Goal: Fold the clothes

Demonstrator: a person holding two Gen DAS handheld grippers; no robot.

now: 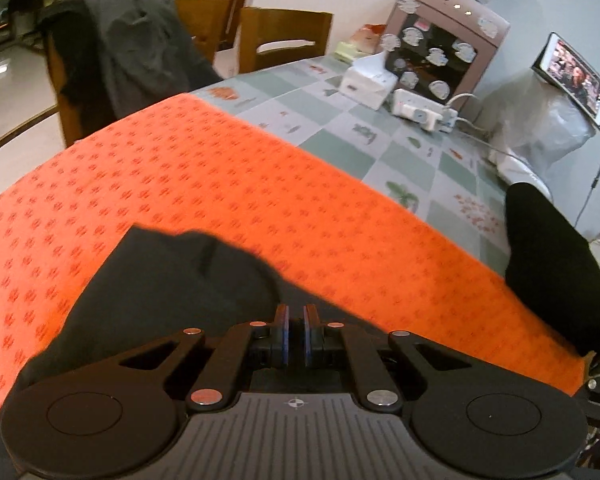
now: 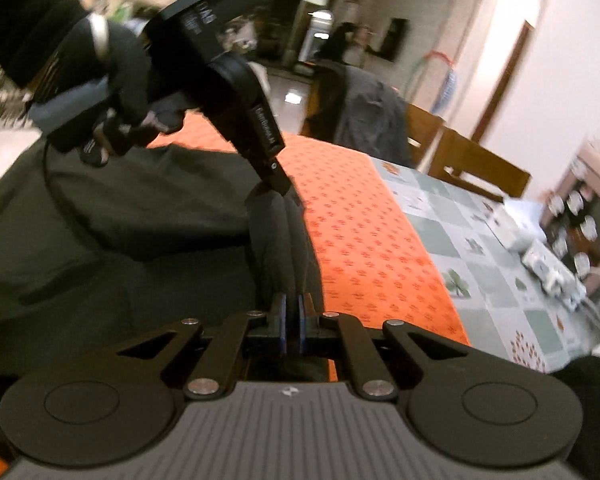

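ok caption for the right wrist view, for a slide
Both grippers, right and left, pinch one raised ridge of a dark garment above the orange tablecloth.

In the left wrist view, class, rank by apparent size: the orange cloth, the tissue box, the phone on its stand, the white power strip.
1. orange cloth, by far the largest.
2. phone.
3. tissue box, close to the phone; unsure.
4. white power strip.
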